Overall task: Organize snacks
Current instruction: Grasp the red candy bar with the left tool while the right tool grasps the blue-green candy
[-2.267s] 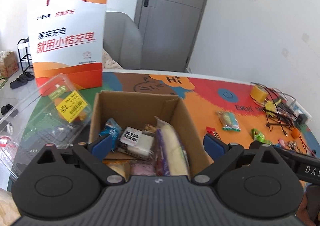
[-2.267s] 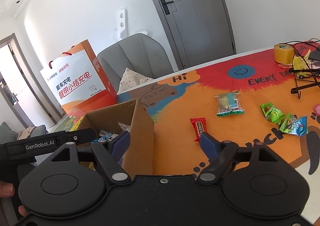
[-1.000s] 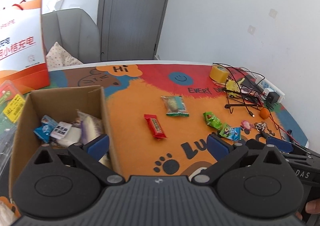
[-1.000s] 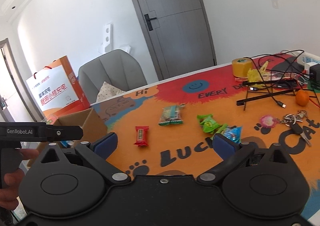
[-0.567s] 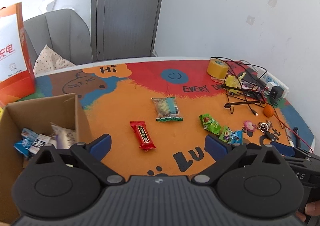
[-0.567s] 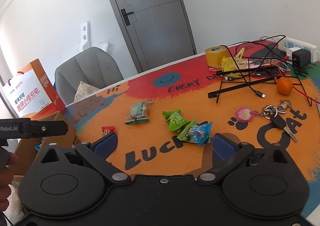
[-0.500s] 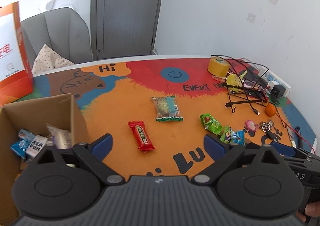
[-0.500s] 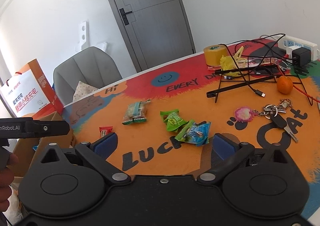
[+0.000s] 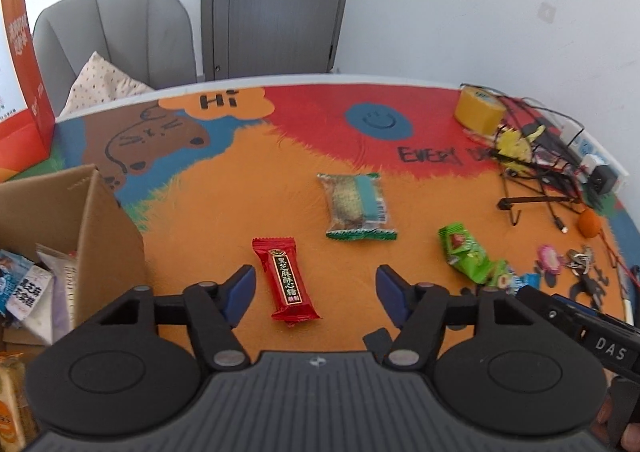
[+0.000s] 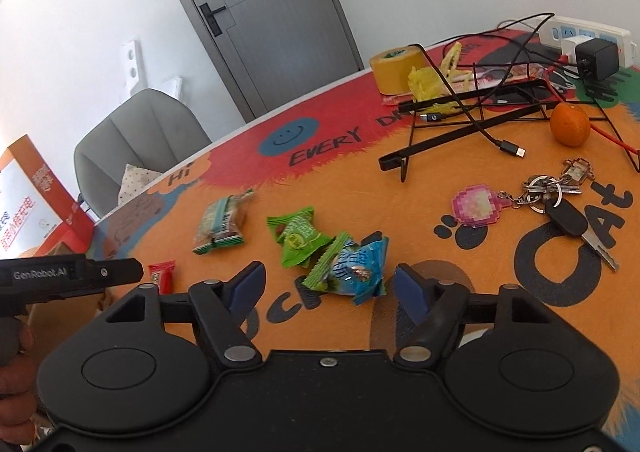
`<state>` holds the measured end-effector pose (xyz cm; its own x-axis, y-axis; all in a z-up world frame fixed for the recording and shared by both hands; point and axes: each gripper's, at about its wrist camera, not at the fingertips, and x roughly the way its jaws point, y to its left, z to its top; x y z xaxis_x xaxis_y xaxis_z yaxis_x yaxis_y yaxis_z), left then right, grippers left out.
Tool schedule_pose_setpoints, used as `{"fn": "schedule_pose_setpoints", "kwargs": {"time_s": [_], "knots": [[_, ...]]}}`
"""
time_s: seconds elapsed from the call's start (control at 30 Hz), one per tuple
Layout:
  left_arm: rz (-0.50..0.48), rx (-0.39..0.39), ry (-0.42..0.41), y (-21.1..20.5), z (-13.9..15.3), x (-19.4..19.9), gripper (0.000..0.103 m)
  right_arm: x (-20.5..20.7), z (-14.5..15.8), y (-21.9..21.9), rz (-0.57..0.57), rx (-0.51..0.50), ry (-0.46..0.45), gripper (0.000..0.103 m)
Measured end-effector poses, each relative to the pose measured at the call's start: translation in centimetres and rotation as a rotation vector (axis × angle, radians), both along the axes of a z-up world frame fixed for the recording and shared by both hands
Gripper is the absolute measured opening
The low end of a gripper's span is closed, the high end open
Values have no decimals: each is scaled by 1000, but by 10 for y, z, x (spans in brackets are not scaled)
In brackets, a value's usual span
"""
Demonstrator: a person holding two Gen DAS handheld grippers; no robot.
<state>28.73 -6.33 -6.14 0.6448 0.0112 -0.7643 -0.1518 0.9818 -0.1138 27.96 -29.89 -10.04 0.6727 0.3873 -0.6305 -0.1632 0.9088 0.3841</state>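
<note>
A red candy bar (image 9: 289, 280) lies on the orange mat between the blue pads of my left gripper (image 9: 316, 290). The jaws are closing and the pads do not touch it. In the right wrist view my right gripper (image 10: 329, 288) hangs over a blue snack packet (image 10: 358, 266) and a green packet (image 10: 297, 236). Its jaws are closing too, with no pad on a packet. A clear packet with a green band (image 9: 356, 205) lies further back. The cardboard box (image 9: 92, 228) at the left holds several snacks.
Keys with a pink charm (image 10: 536, 197), a small orange fruit (image 10: 570, 123), a black wire stand with cables (image 10: 472, 111), a yellow tape roll (image 10: 394, 67) and a power strip (image 10: 588, 39) crowd the right side. An orange paper bag (image 9: 20, 91) and a grey chair (image 9: 116, 31) stand behind the box.
Both grippers have swung from the box out over the mat and come lower. Both pairs of jaws have narrowed, the left around the red bar, the right over the blue and green packets.
</note>
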Motion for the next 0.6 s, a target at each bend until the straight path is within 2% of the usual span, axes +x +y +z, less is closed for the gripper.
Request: {"fn": "schedule_pose_setpoints", "kwargs": {"time_s": [0.13,0.4,0.47,0.5,0.57,0.6], "knots": [[27,11,26,2,-11,12,62,8,-6,0,-9,-12,11,63],[54,27,56,7,-32,23,54,19,-11,6,-27,-22,20,62],[55,22,69,6,-36,23,46,20,-12,8,-31,-24,24,60],[49,12,78,7,-39,24,38,20,-14,9,-33,-23,28,56],[53,40,65,5,-41,21,28,20,-18,10,-36,-21,40,44],[58,42,63,5,-42,20,23,20,-20,10,-41,-18,45,35]]}}
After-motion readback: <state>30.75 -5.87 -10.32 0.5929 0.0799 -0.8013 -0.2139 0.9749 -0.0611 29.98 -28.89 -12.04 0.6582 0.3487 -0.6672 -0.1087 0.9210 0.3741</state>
